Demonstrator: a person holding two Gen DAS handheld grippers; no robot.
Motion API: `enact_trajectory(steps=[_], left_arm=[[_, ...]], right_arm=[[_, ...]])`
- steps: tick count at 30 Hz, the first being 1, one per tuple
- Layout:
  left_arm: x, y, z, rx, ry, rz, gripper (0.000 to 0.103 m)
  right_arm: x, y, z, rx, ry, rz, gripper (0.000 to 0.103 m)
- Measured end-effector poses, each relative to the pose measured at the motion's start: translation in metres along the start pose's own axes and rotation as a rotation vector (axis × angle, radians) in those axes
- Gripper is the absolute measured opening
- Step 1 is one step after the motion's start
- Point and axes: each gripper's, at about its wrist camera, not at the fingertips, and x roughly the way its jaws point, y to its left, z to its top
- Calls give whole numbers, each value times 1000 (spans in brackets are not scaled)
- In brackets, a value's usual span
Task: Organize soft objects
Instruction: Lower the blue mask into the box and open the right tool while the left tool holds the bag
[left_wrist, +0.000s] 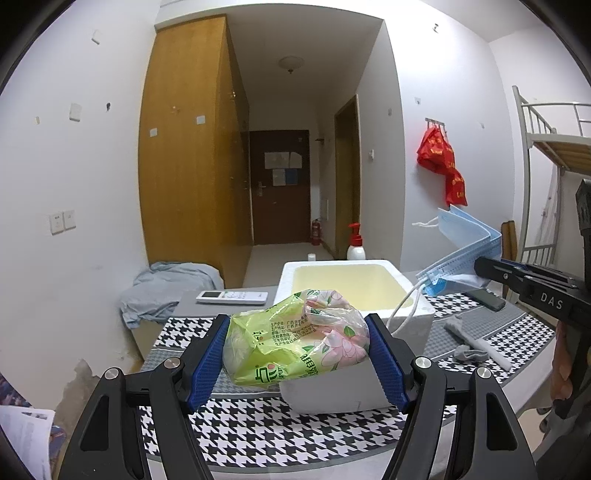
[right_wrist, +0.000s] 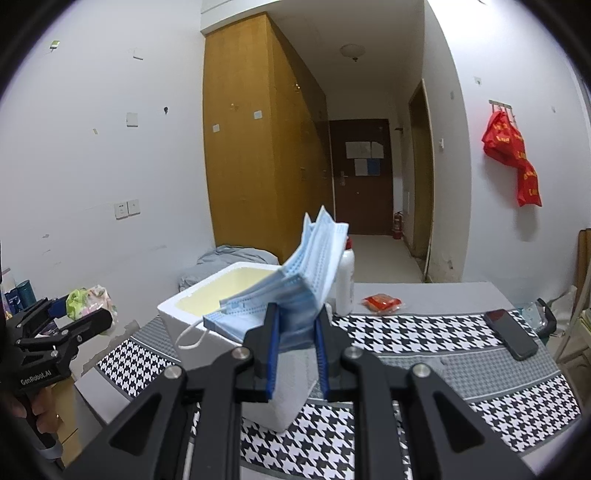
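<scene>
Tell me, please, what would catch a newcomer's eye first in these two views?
Probably the green flowered plastic bag squeezed in the left claw, held in front of the white foam box. Next, the stack of blue face masks pinched in the right claw above that box, which sits on the houndstooth table cover. A red bag hangs on the right wall.

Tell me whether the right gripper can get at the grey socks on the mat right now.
Probably not yet: the right gripper is shut on the stack of face masks. The grey socks lie uncovered.
</scene>
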Motion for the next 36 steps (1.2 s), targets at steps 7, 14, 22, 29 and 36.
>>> enact_trajectory(steps=[7,14,22,29,36], left_arm=[[3,5,-1,-7,5,11,73],[6,13,1,-8,9,18,73],[14,26,2,-11,29,1,73],[24,43,1,-19,40,-4,73],[33,48,5,-18,54,-17,73]], right_arm=[[15,7,6,-8,12,29,21],[30,17,11,-19,22,54,21],[45,31,17,-21,35,62,21],[61,44,21,-21,50,53,21],[78,46,24,-12,93,44,21]])
